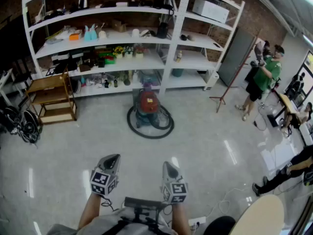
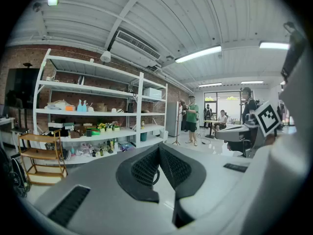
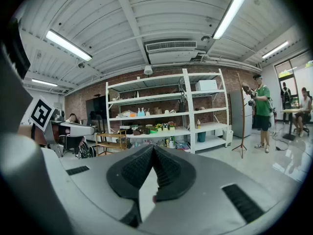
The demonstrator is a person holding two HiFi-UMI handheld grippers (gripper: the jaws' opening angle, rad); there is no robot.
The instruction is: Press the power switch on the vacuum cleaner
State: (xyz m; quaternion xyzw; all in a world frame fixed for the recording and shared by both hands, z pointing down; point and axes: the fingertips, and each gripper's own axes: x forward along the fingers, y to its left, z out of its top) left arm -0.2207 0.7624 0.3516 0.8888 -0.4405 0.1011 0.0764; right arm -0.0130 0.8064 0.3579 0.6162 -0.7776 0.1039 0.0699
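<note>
At 12 o'clock the vacuum cleaner (image 1: 147,106) stands on the floor, its hose (image 1: 131,125) looped around it, shelving (image 1: 146,58) just behind. A wooden rack (image 1: 51,98) sits at 10 o'clock, a person (image 1: 261,80) at 2. The left gripper (image 1: 112,158) and right gripper (image 1: 168,165) are side by side at 6.

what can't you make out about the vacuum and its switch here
Power switch: too small to find on the vacuum cleaner, head view.
Vacuum cleaner, both gripper views: mostly hidden behind the shut left gripper and right gripper.
Small items on the shelves: too small to name.
</note>
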